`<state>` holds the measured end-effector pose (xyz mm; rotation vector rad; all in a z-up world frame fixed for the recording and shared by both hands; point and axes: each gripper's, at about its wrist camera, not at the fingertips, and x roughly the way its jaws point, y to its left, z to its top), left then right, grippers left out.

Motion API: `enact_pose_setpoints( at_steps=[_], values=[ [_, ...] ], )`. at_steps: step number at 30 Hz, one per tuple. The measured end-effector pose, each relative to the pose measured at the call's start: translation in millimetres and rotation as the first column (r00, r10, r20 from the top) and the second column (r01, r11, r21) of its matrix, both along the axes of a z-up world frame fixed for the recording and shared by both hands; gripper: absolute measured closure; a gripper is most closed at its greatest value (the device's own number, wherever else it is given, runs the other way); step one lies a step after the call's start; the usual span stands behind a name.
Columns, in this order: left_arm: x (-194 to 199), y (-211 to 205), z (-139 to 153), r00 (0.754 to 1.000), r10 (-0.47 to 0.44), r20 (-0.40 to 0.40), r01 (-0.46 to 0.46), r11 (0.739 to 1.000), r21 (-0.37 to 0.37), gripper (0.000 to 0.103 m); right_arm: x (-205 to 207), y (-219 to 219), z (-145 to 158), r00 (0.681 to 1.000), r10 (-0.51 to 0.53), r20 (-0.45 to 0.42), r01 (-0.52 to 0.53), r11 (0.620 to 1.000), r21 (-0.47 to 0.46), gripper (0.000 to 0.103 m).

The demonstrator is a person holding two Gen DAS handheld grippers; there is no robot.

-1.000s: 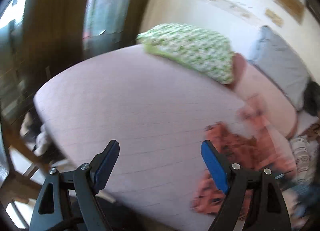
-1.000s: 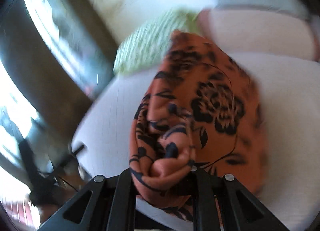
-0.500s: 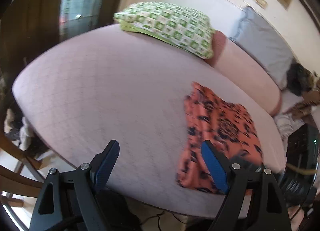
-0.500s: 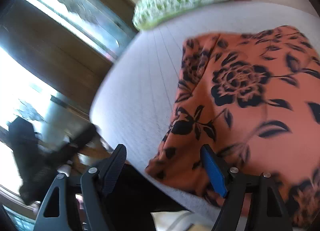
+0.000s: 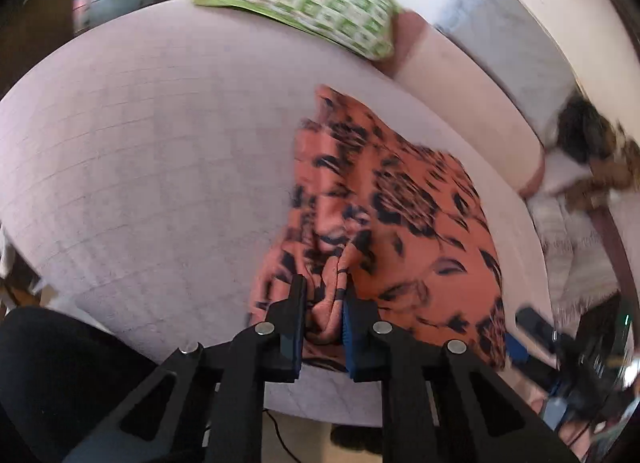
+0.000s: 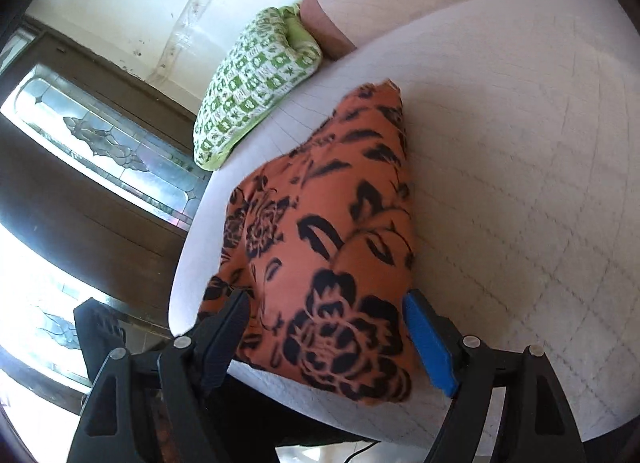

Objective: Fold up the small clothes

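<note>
Now that the right gripper [image 6: 324, 343] has dropped the orange flowered cloth [image 5: 392, 231] at the bed's [image 5: 140, 143] near edge, its jaws spreading, the left gripper [image 5: 323, 303] pinches a bunch, jaws closing, ready for folding.

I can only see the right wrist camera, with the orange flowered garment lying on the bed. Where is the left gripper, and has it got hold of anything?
Observer: The left gripper is at the near edge of the orange garment. Its jaws are closing, with a bunched fold of the fabric between the pads.
Operator: What's along the wall past the green pillow?
Observer: A grey pillow leans there, further right.
Operator: Anything beyond the right end of the bed?
Observer: A dark furry shape sits there, too blurred to identify.
</note>
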<state>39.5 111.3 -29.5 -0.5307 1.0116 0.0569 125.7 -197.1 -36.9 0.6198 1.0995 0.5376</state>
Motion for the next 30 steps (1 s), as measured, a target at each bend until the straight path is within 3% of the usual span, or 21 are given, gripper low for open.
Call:
enact_pose_setpoints(
  at_steps=[2,3,6,8,13,18,20,25,28,29,30],
  values=[
    [0,9,-25,0.997,0.023,-0.068,-0.024,1.0,-0.009,0.083,2,2,-7,1.0,0.016,-0.012,-0.016,1.0,-0.002,0.022],
    [-2,17,-39,0.993,0.042,-0.115,-0.051,0.996,-0.076,0.078,4,1,-13,0.999,0.023,-0.024,-0.023,1.0,-0.002,0.022],
    [-1,17,-20,0.995,0.029,-0.091,-0.036,0.997,-0.072,0.065,8,-1,-21,0.999,0.031,-0.029,-0.031,1.0,0.004,0.022],
    [3,13,-3,0.998,-0.002,-0.062,0.0,0.999,-0.033,0.045,12,-4,-17,0.999,0.03,-0.015,-0.029,1.0,0.012,0.022],
    [49,10,38,0.994,-0.084,0.072,0.078,0.993,0.089,0.032,31,-13,-10,0.999,0.032,0.013,-0.032,0.999,0.0,0.02],
    [148,17,7,0.981,-0.193,0.011,0.192,0.978,0.077,0.033,83,-19,-24,0.999,0.033,-0.033,-0.033,0.999,-0.02,0.018],
    [168,22,-2,0.976,-0.216,-0.013,0.217,0.974,0.072,0.044,109,-18,-30,0.998,0.035,-0.054,-0.037,0.999,-0.038,0.018],
    [190,20,-3,0.961,-0.275,0.003,0.274,0.958,0.088,0.061,166,-6,-41,0.994,0.056,-0.089,-0.059,0.998,-0.034,0.018],
    [198,17,-3,0.959,-0.284,0.017,0.281,0.954,0.104,0.065,191,10,-65,0.979,0.081,-0.187,-0.087,0.996,-0.024,0.019],
    [201,16,-5,0.957,-0.288,0.022,0.284,0.953,0.106,0.069,196,15,-70,0.976,0.105,-0.19,-0.104,0.994,0.016,0.042],
    [206,13,-5,0.954,-0.299,0.031,0.294,0.95,0.11,0.07,198,19,-67,0.979,0.111,-0.17,-0.113,0.994,-0.001,0.053]
  ],
)
